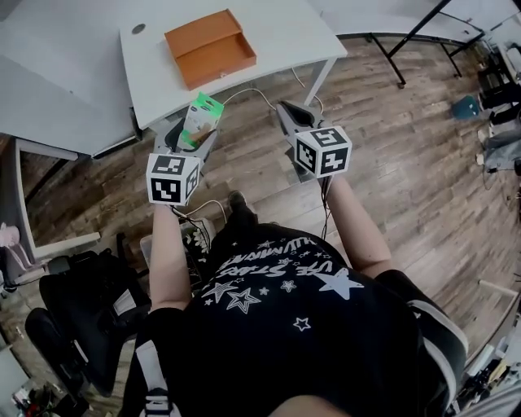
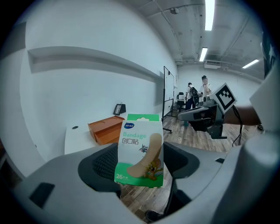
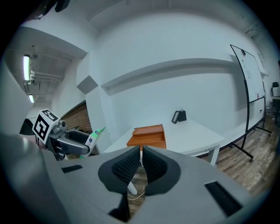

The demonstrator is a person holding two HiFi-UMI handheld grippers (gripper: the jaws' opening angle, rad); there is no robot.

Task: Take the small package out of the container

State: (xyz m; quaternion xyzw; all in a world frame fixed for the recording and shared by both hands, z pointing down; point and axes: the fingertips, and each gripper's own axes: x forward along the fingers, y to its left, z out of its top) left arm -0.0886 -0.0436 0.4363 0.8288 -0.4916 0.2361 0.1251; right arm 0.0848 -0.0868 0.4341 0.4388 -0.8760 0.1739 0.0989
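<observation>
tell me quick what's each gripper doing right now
left gripper: closed on the bandage package, which it holds upright.
right gripper: closed, holding nothing.

White table (image 1: 277, 32) on wood-plank floor (image 1: 407, 163); white walls (image 2: 87, 83); ceiling strip lights (image 2: 210, 13).

1. A white rectangular table (image 1: 285, 37) stands on a brown wood-plank floor (image 1: 391, 171), and its top is flat and plain.
2. An open orange rectangular box (image 1: 210, 47) lies directly on the table top near the middle. It is set at a slant to the table's edges.
3. A small dark round mark (image 1: 138, 28) shows on the top near a far corner, apart from the box.
4. A small black upright object (image 3: 179, 116) stands near the table's far edge, well apart from the box. What it is cannot be told.
</observation>
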